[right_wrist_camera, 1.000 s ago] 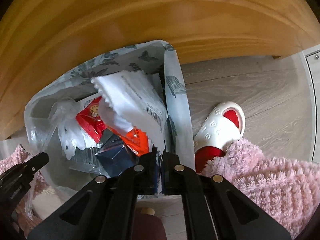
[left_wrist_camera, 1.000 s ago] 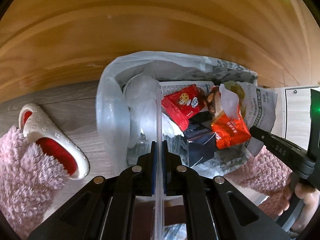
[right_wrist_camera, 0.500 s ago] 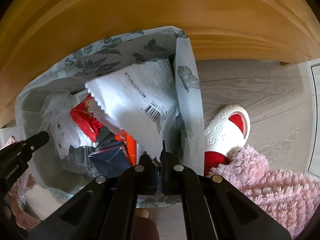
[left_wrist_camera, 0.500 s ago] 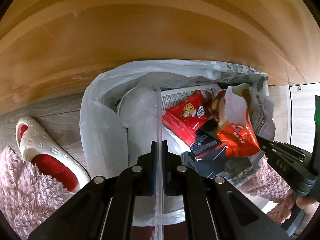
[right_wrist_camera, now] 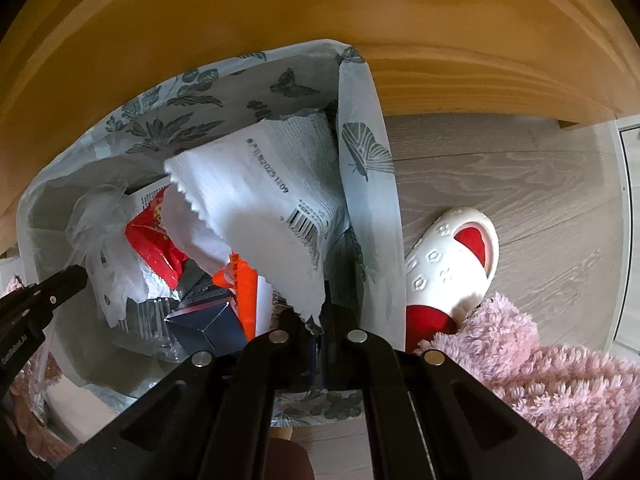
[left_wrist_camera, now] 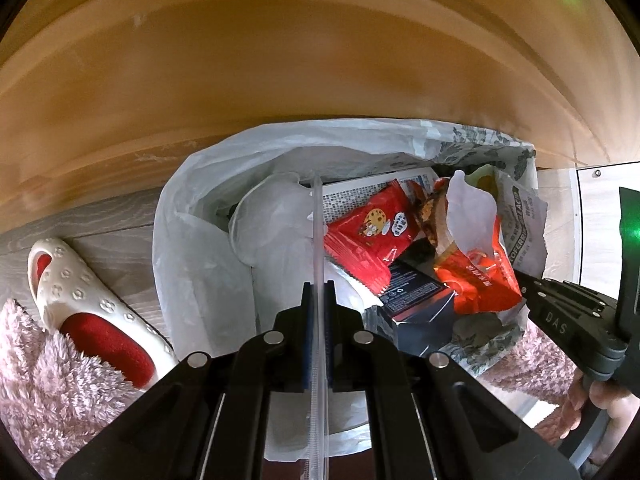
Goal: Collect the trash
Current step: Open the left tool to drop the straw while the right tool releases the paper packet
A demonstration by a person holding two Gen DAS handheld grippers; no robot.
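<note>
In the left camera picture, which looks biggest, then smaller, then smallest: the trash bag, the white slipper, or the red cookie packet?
1. Trash bag, by far the biggest.
2. White slipper.
3. Red cookie packet.

The slipper and packet look fairly close in size, and the fisheye bends things near the edge, so that pair is less sure.

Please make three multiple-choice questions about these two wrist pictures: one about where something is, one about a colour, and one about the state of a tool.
1. Where does the dark blue box lie?
A. on the wooden floor
B. inside the trash bag
C. on the slipper

2. What colour is the cookie packet?
A. red
B. green
C. yellow

3. What is the state of the right tool?
A. wide open and empty
B. shut on the slipper
C. shut on the white wrapper

Answers:
1. B, it sits among the packets within the bag's walls.
2. A, its printed face is red.
3. C, the wrapper's lower corner is pinched between the closed fingers.
</note>
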